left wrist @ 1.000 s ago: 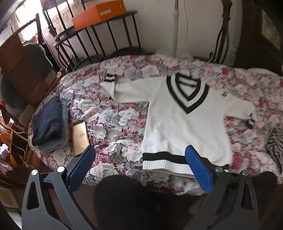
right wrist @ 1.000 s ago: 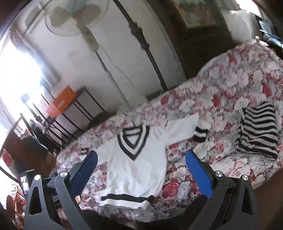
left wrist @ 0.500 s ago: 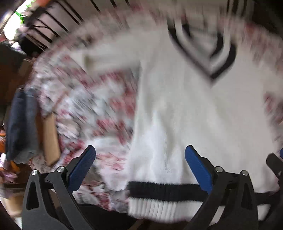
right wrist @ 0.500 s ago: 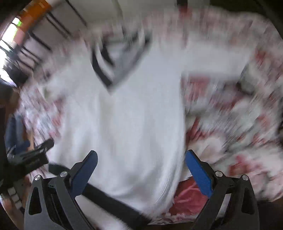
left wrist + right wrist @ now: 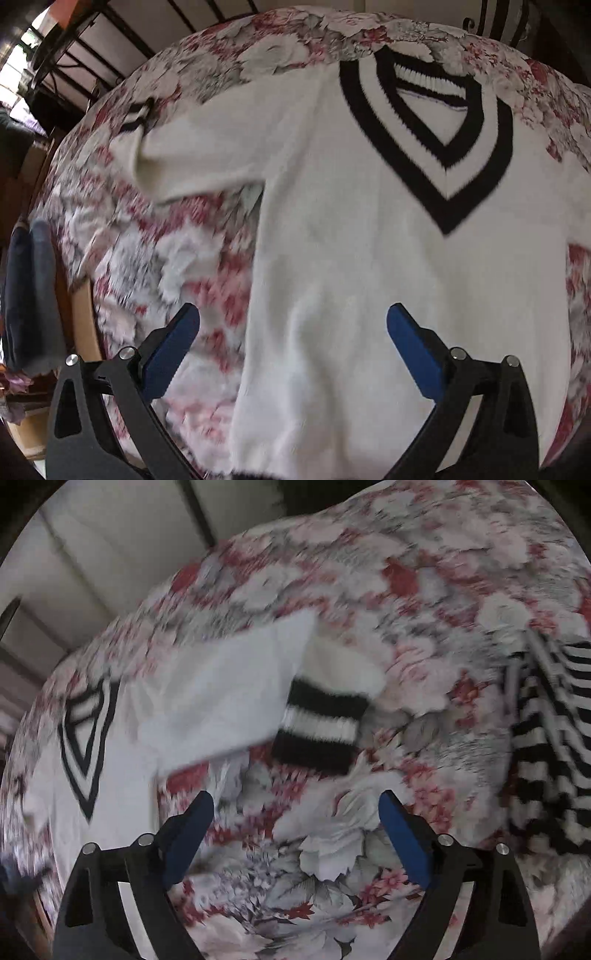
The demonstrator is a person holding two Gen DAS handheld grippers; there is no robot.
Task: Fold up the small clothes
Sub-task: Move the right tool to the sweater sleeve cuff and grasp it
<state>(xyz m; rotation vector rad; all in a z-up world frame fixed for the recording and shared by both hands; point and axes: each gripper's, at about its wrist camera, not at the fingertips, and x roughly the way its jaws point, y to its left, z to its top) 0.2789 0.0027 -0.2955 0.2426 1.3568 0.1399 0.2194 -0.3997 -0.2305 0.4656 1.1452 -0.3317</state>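
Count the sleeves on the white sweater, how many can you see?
2. One sleeve lies spread out toward the folded dark clothes; the other sleeve, ending in a black-and-white cuff, points toward the striped garment.

1. A bed with a floral cover [image 5: 207, 266] in red, grey and white carries everything
2. A white V-neck sweater [image 5: 369, 258] with black trim lies flat on it, front up, sleeves spread
3. One sleeve's black-and-white cuff [image 5: 319, 729] rests on the cover
4. A black-and-white striped garment [image 5: 550, 738] lies near that cuff, apart from it
5. Folded dark clothes [image 5: 26, 302] sit at the opposite edge
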